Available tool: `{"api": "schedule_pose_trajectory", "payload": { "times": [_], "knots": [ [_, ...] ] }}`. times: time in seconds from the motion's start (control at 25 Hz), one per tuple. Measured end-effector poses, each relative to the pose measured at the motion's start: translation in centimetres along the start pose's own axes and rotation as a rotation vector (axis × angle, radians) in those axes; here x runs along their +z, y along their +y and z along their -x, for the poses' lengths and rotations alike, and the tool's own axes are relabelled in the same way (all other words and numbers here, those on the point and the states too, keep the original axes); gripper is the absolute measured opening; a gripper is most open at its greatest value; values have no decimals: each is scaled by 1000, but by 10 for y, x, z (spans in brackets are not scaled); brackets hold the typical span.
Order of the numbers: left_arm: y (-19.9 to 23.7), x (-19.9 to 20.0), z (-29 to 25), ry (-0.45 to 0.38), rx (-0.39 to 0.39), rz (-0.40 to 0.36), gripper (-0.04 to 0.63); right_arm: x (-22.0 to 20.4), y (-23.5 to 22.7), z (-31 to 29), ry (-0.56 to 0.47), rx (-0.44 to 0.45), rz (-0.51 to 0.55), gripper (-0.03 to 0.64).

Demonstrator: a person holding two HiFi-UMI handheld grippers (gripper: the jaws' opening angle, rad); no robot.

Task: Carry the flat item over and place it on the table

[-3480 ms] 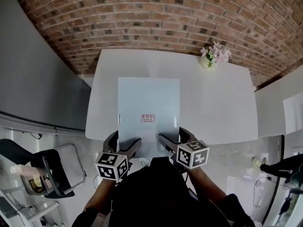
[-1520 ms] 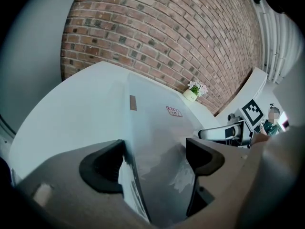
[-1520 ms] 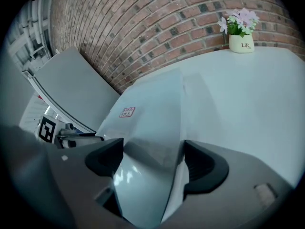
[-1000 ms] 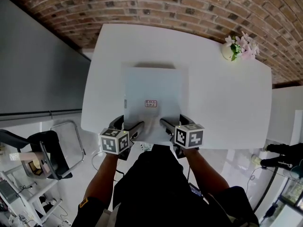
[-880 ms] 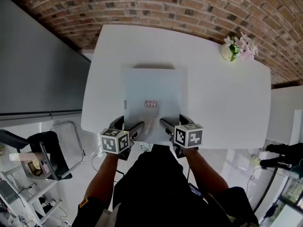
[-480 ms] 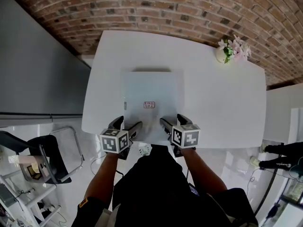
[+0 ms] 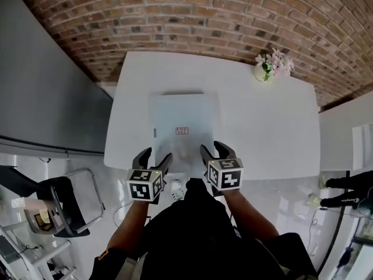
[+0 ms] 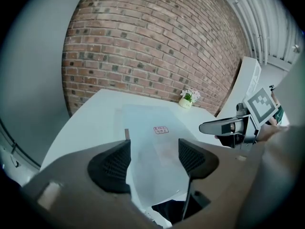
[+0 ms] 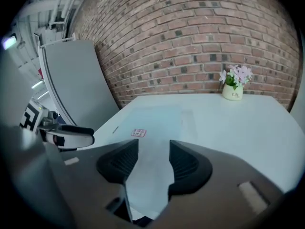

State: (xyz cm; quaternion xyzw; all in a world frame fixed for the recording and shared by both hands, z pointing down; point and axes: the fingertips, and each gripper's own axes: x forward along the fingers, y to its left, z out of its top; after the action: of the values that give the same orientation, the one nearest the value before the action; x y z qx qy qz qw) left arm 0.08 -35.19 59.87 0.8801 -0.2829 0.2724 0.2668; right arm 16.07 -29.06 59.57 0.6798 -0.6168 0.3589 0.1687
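Observation:
The flat item (image 7: 182, 118) is a pale, see-through sheet with a small red label (image 7: 182, 131). It lies flat on the white table (image 7: 268, 133), its near edge at the table's front edge. My left gripper (image 7: 154, 156) and right gripper (image 7: 214, 150) sit at that near edge, side by side. Both sets of jaws are closing, and their pads press on nothing. In the left gripper view the sheet (image 8: 147, 128) shows beyond the left gripper (image 8: 153, 149), below the level of the jaws. The right gripper view shows the sheet (image 9: 152, 120) lying the same way ahead of the right gripper (image 9: 153, 149).
A small vase of pink flowers (image 7: 267, 67) stands at the table's far right corner, against the brick wall (image 7: 192, 16). A grey panel (image 7: 46, 98) flanks the table's left side. A chair (image 7: 64, 209) and shelving stand on the floor at lower left.
The sheet, earlier held over the table's near edge, now rests on the table. Over the last second both grippers' jaws have narrowed and the grippers have drawn back slightly.

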Motion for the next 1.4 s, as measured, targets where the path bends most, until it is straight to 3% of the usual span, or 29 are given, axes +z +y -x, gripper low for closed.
{"api": "schedule_pose_trajectory", "payload": {
  "times": [0.2, 0.4, 0.56, 0.84, 1.4],
  "knots": [
    [-18, 18, 28, -69, 32, -47, 182, 3, 25, 23, -55, 9, 14, 109],
    [-27, 14, 55, -77, 80, -49, 9, -3, 54, 45, -75, 31, 26, 43],
    [-37, 4, 72, -91, 64, -51, 5, -7, 73, 61, -100, 29, 38, 2],
    [-59, -1, 96, -134, 11, -32, 3, -15, 91, 96, -112, 35, 66, 0],
    [-124, -23, 112, -132, -17, -77, 4, -32, 70, 166, -172, 19, 77, 0]
  ]
}}
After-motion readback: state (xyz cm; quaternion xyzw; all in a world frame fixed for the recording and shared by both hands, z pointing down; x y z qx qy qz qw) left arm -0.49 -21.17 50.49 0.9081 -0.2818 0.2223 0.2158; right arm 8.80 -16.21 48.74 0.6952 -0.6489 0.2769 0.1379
